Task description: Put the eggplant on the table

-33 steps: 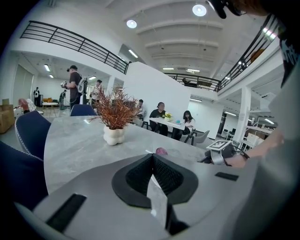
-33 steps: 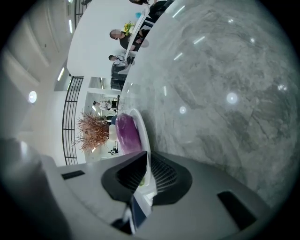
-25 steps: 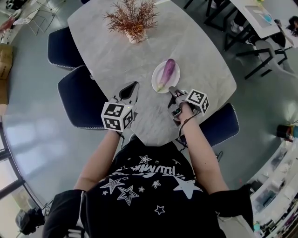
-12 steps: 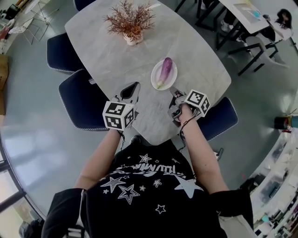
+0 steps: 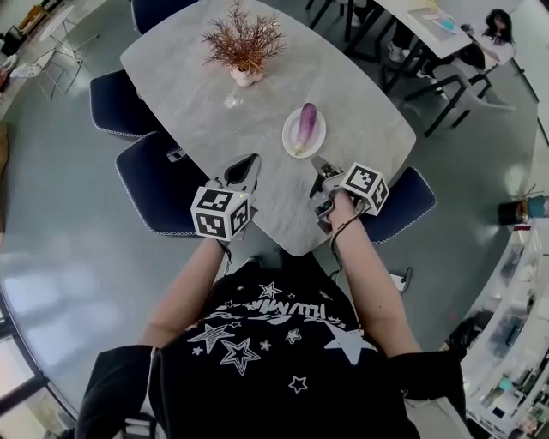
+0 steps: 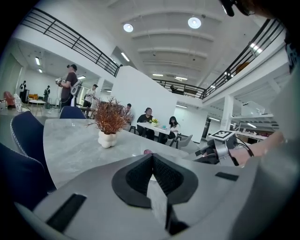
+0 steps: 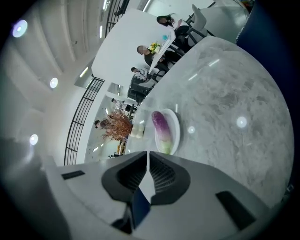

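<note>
A purple eggplant (image 5: 305, 123) with a green end lies on a small white plate (image 5: 289, 142) on the grey marble table (image 5: 343, 94). It shows in the right gripper view too, as the eggplant (image 7: 161, 126) on the plate (image 7: 175, 125), just ahead of the jaws. My right gripper (image 5: 317, 165) hovers over the table a little nearer than the plate, shut with nothing in it. My left gripper (image 5: 250, 160) hangs to the left of the plate, also shut and empty. In the left gripper view only the eggplant's tip (image 6: 147, 152) peeks above the shut jaws.
A potted dry red plant (image 5: 243, 43) stands at the table's far side, with a small clear object (image 5: 232, 100) nearer. Dark blue chairs (image 5: 153, 182) line the left edge and one chair (image 5: 405, 210) sits at the right. People sit at another table (image 5: 446, 26) beyond.
The head view has drawn back a little, so the table looks smaller. Both grippers stay near the table's near edge and shut. The eggplant has stayed on its plate.
</note>
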